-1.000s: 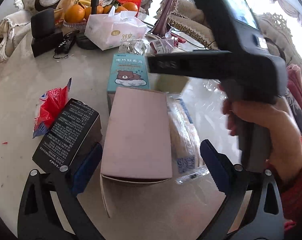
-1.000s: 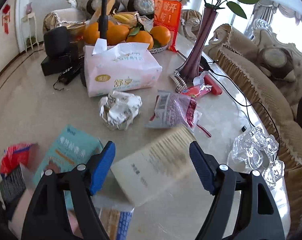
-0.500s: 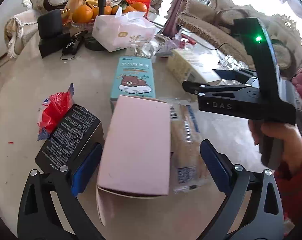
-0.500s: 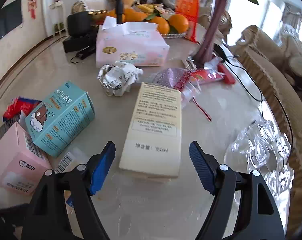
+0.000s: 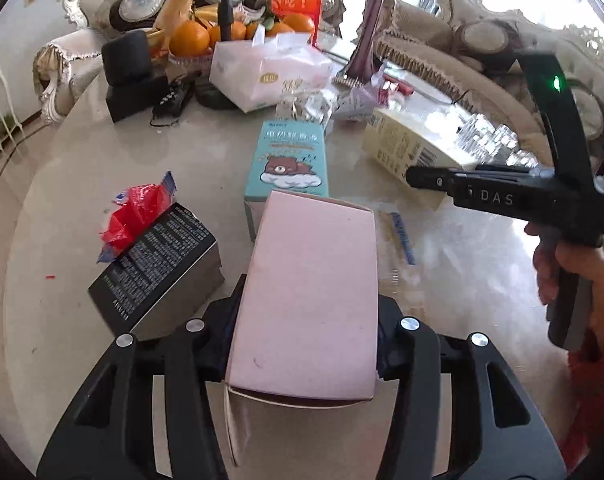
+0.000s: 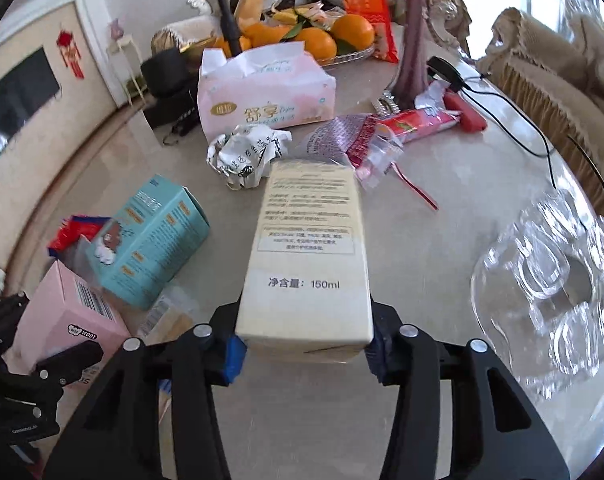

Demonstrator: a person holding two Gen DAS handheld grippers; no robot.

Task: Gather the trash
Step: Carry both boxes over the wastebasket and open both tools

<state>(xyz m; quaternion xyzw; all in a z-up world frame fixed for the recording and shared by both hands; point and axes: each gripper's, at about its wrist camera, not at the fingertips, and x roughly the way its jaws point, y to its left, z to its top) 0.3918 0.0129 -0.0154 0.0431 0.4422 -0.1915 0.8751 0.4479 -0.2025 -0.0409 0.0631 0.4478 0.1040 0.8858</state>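
Both jaws have just been closing, each now with a box between them. Left gripper [image 5: 302, 344] is clenched on the near end of the pink box [image 5: 310, 292]; right gripper [image 6: 304, 354] is clenched on the near end of the cream box [image 6: 308, 256]. A half second ago both sets of jaws stood wide with the boxes merely lying between them, so both grasps are fresh.

Landmark = teal box [image 5: 287, 162]. Pink box lies right in front of it, far end nearly touching; open flap hangs at the near end. Cream box is off to its right, near the glass dish [image 6: 550, 280]. Black box [image 5: 157, 264] and red wrapper [image 5: 135, 212] sit to its left, foil wad [image 6: 243, 152] and purple packet [image 6: 342, 138] behind it, all untouched.

Judgement: two pieces secured, neither clearly lifted off the table [image 5: 462, 280] yet. No bin in view. Loose flap may catch on lift.
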